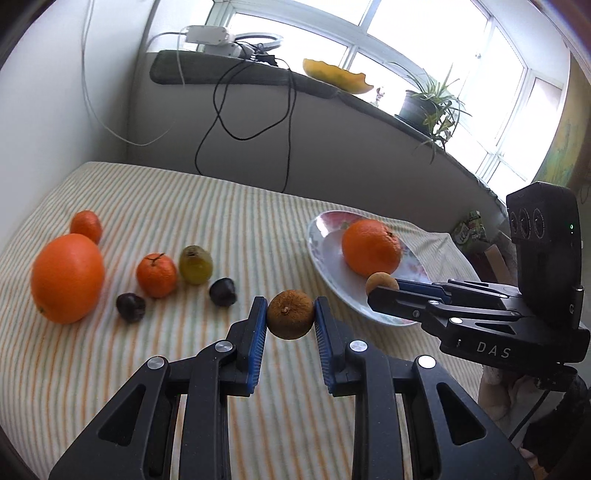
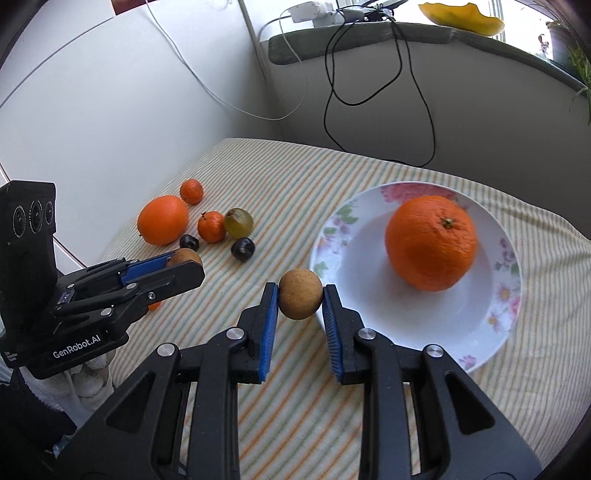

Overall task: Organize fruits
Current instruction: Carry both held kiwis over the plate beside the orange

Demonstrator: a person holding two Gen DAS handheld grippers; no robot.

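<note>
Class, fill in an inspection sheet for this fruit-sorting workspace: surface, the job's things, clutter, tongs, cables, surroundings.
Surface: striped cloth covers the table.
Job's things: floral plate holds one large orange. Loose on the cloth: big orange, two small tangerines, green fruit, two dark round fruits.
Clutter: nothing seen on the cloth.
Tongs: left tongs shut on a dark brown fruit; right tongs shut on a light brown fruit, near the plate's rim.
Cables: black cable and white cable hang down the wall behind.
Surroundings: windowsill with yellow dish, potted plant, white device.
</note>
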